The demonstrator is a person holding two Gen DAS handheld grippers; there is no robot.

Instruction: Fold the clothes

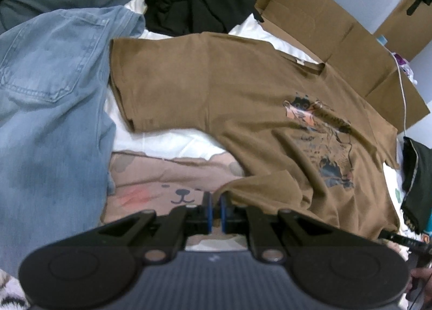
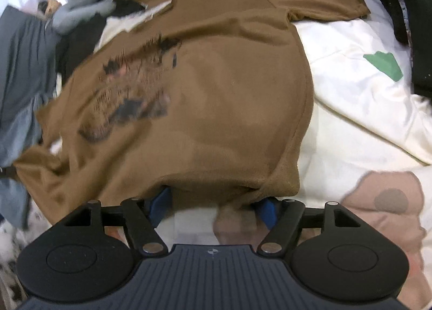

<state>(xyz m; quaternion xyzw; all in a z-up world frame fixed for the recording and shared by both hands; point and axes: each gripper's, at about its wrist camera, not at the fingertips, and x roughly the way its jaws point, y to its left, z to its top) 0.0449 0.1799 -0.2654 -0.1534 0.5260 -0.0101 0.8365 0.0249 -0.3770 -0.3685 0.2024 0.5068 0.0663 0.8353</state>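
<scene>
brown tee point(image 1: 243, 99) lies spread across the bed point(image 1: 167, 140), print side up, over a white cover with a pink bear figure point(image 1: 162, 183) near the bed's front edge. left gripper point(image 1: 215, 210) is clenched, its blue pads almost together on the tee's hem where a fold of fabric bunches up just over the bear. whether cloth is truly pinched between the pads is hard to tell from the blur, though the hem meets them.

left view alone shows one sleeve laid flat toward the bed's left side, its cuff touching pale jeans point(image 1: 51, 99) heaped along that edge. a black garment point(image 1: 197, 2) sits at the far edge past the collar, and flattened cardboard point(image 1: 324, 26) runs along the far right edge. another dark cloth point(image 1: 418, 183) lies off the tee's right side.

right view shows the other half: right gripper point(image 2: 213, 202) stands spread, blue pads point(image 2: 162, 199) wide apart, the tee's point(image 2: 202, 94) lower edge draped over and between them without the pads pressing on it. the second sleeve reaches toward the far right corner. white cover point(image 2: 351, 94) lies bare to the tee's right, with a green patch point(image 2: 383, 64) and part of the bear. grey cloth point(image 2: 24, 67) piles at the left edge.
</scene>
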